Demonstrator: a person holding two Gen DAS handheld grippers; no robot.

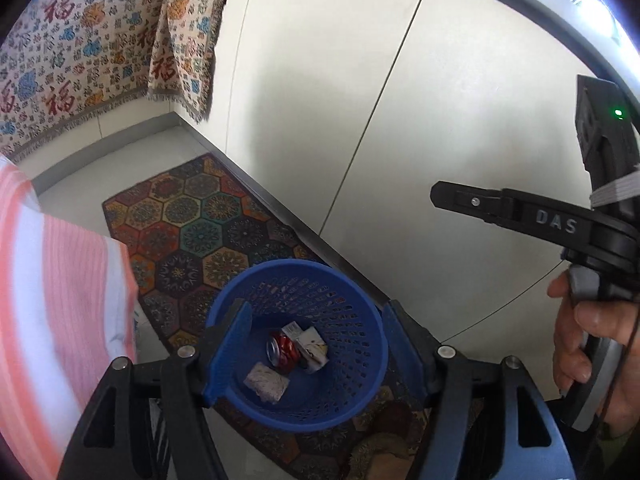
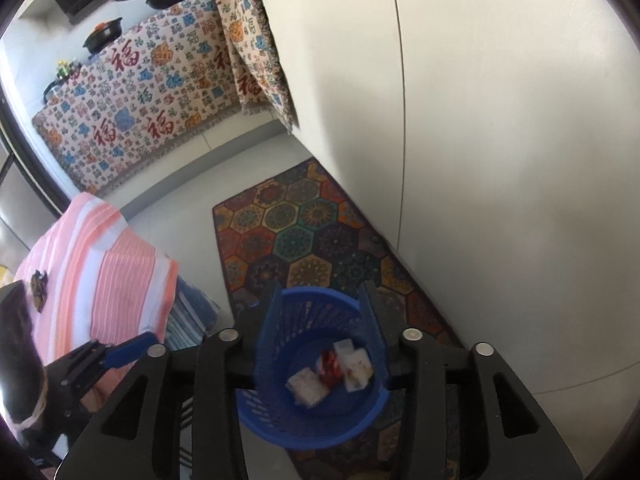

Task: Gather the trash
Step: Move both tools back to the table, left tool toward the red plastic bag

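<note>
basket: blue basket is seen on the patterned rug, near the rug's wall-side edge.
trash: crushed red can and white wrappers lie inside the basket.
left gripper: jaws apart, nothing clamped.
right gripper: jaws apart, nothing clamped.

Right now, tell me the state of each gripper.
Left gripper: open, holding nothing, above the blue basket.
Right gripper: open, holding nothing, above the same basket.

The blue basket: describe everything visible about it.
The blue basket is round, plastic-looking, with perforated lattice walls and a solid rim. It stands upright on the patterned rug near the white wall. Inside lie a crushed red can and pale crumpled wrappers and cartons. Neither gripper touches it.
</note>
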